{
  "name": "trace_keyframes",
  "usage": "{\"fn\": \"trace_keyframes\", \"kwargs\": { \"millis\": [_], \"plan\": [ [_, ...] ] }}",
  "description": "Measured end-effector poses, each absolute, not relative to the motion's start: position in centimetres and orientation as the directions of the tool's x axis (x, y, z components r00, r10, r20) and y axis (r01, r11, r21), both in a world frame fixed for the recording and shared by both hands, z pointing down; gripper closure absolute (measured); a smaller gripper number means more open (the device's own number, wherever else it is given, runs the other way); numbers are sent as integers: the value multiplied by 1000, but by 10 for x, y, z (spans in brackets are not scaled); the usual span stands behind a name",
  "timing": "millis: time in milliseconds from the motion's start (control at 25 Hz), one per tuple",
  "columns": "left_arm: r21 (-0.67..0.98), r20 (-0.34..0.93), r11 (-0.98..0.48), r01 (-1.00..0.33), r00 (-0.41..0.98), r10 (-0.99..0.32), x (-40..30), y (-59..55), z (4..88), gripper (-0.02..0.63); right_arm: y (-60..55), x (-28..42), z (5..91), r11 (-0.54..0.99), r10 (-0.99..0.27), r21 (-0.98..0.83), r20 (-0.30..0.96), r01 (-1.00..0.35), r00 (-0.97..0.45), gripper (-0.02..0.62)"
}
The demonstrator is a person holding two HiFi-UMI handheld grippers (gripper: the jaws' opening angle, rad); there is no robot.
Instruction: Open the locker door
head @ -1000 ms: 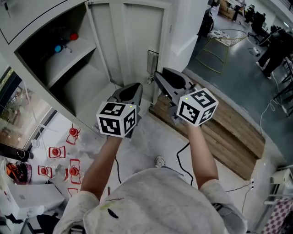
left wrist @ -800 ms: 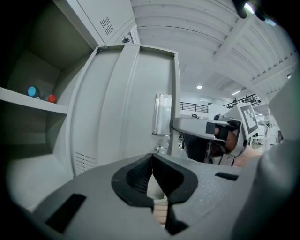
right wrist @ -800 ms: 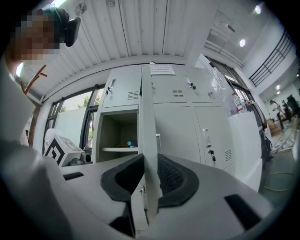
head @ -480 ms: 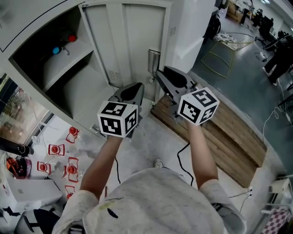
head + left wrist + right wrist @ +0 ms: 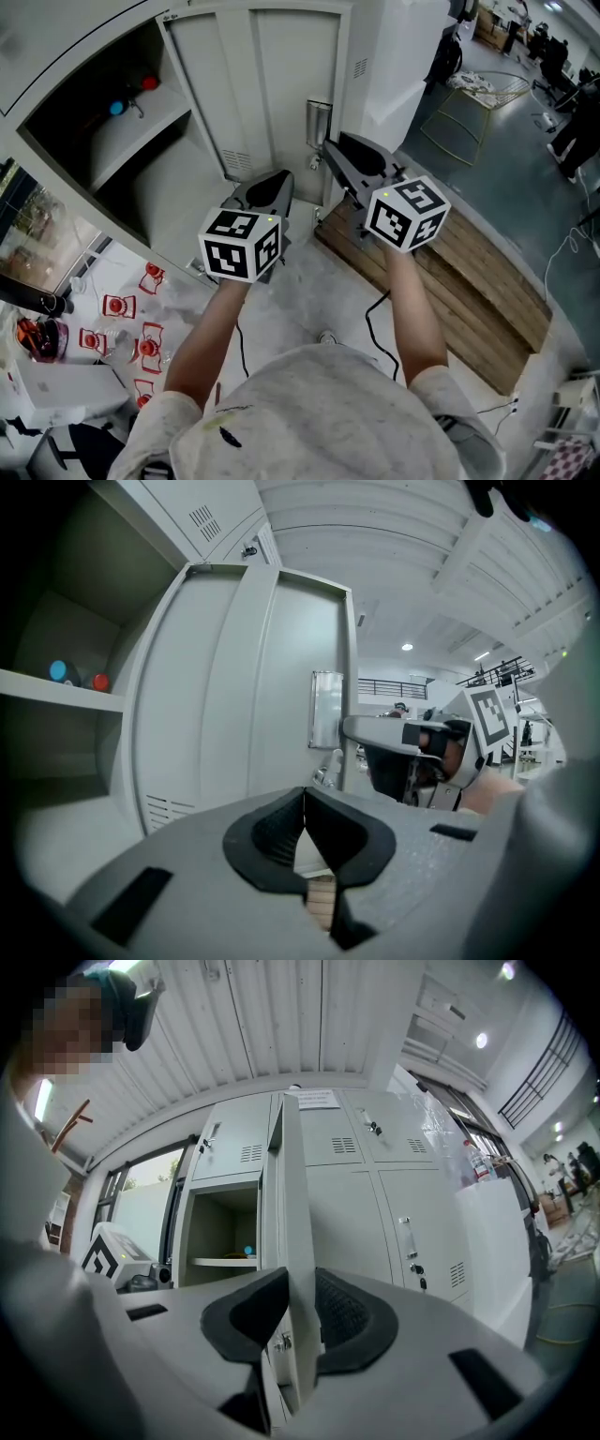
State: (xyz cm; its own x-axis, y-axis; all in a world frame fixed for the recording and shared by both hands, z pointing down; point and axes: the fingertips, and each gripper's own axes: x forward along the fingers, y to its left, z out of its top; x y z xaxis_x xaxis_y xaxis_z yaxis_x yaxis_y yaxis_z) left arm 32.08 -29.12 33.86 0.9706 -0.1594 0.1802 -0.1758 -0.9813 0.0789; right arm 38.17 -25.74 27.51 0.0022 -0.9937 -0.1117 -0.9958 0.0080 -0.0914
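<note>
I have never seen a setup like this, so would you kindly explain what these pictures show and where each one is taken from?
There is no robot here: a person holds a hand-held claw tool in each hand. The cube with square markers on each is part of the tool. The head view comes from a camera on the person's head, looking steeply down at both arms and an open locker. The other two views come from cameras riding on each tool, looking along its jaws. The left claw is shut with nothing in it. The right claw is shut on the edge of the locker door, which stands open. Inside, a shelf carries a small blue thing and a red one.
</note>
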Motion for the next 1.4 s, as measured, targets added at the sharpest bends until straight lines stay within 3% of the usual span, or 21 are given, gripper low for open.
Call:
{"fn": "trace_keyframes", "kwargs": {
  "millis": [360,1400],
  "plan": [
    [73,175,-978,-194,968,-179,331,-294,337,600,-261,386,276,48,-993,-84,-114,-995,-39,509],
    [80,196,-978,-195,965,-176,314,-285,344,600,-253,376,275,-20,-996,-74,-88,-997,27,485]
  ]
}}
